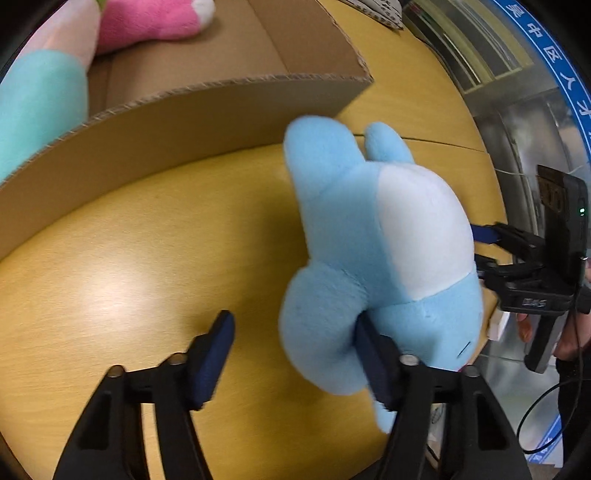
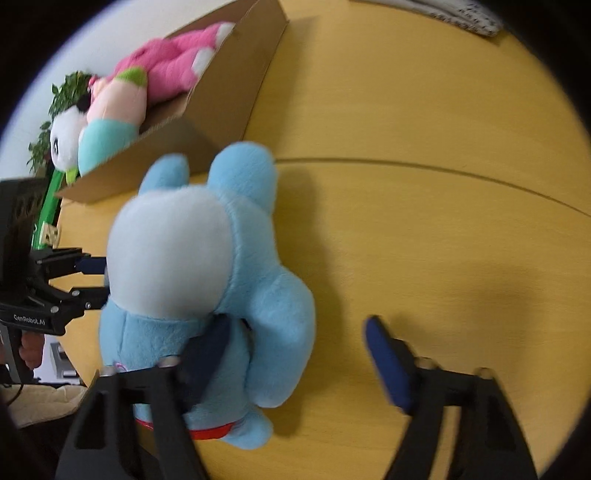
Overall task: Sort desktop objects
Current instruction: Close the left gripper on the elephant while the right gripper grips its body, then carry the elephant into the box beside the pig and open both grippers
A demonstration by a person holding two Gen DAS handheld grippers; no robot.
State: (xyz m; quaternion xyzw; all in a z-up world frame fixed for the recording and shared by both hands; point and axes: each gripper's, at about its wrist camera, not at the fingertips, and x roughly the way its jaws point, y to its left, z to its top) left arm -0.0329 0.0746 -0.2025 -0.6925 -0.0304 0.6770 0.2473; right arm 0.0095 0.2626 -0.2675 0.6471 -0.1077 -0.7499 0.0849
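Observation:
A light blue plush toy (image 1: 373,254) with a white belly lies on the yellow wooden table (image 1: 129,266), between my two grippers; it also shows in the right wrist view (image 2: 207,277). My left gripper (image 1: 295,358) is open, its right finger pad (image 1: 373,362) pressed into the plush's side. My right gripper (image 2: 295,354) is open, its left finger pad (image 2: 207,354) against the plush's other side. A cardboard box (image 1: 177,122) stands just behind, holding a pink plush (image 2: 177,59), a teal and pink plush (image 2: 110,125) and a panda plush (image 2: 64,142).
A seam runs across the table (image 2: 424,170). Patterned papers (image 2: 461,14) lie at the far edge. A green plant (image 2: 62,96) stands beyond the box. The table edge is close on the left gripper's right side (image 1: 495,206).

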